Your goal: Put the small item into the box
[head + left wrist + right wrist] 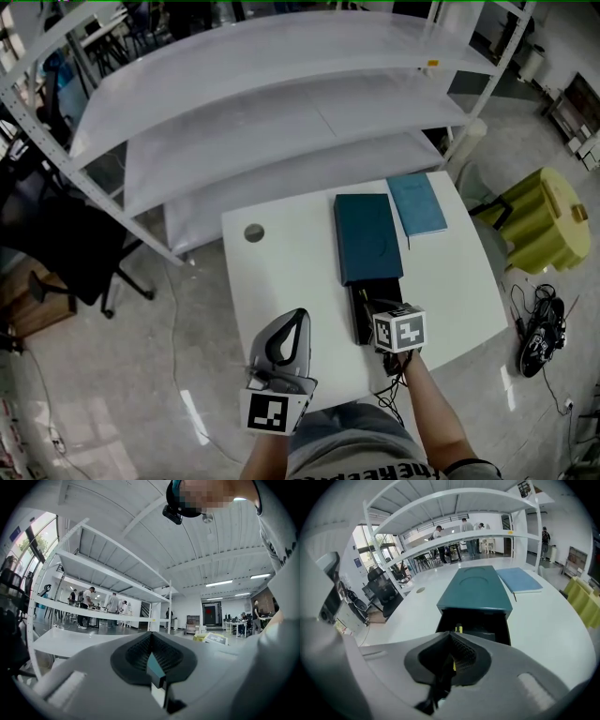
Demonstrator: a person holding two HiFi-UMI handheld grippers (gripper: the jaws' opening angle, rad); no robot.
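Observation:
A teal box [367, 234] lies on the white table [281, 281] with its black drawer [361, 305] pulled out toward me. My right gripper [380, 314] hangs over the drawer's near end. In the right gripper view it [452, 644] is shut on a thin black-and-yellow small item [453, 665], whose yellow tip reaches toward the open drawer [487, 625]. My left gripper [298, 314] sits at the table's near edge, left of the drawer and pointing up. Its jaws [151, 641] are shut, with a small teal-topped block [157, 667] in the seam.
A teal notebook [418, 203] lies right of the box and a grey disc [253, 232] at the table's far left. White shelving [281, 94] stands behind the table. A yellow container [539, 220], floor cables [542, 333] and an office chair [56, 244] surround it.

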